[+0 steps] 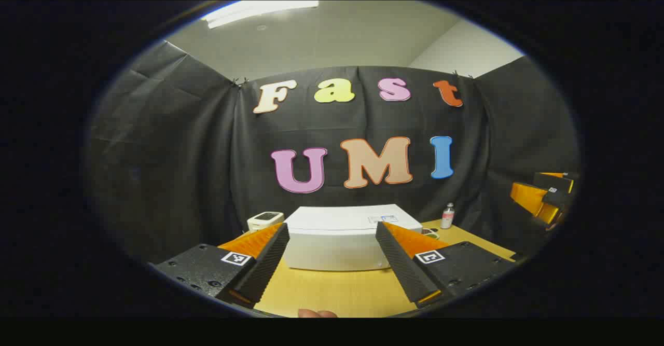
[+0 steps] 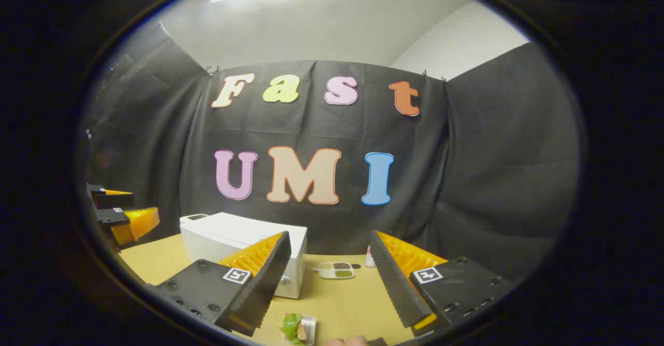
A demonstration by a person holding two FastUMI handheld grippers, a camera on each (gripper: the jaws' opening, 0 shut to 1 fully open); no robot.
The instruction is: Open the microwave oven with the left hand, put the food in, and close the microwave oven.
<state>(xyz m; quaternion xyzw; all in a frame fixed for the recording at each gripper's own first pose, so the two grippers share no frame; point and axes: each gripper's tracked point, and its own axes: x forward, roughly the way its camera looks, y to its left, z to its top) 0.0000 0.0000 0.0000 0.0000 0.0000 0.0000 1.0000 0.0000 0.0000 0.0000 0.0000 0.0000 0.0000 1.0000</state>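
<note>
The left gripper [image 1: 332, 263] hangs above the bench [image 1: 337, 291], fingers spread and empty, aimed square at the white microwave oven [image 1: 342, 239] near the bench's back edge, apparently lined up to reach its door. The right gripper [image 2: 332, 278] is likewise spread wide with nothing in it, the food [image 2: 295, 328] lying below it at the near edge, partly cut off. From here the oven's door and handle are hard to make out.

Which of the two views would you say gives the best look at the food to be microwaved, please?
The right gripper view: the food, green leaves in a small tray, lies on the table between the open right gripper fingers. The left gripper view offers the microwave, but no food I can make out.
</note>
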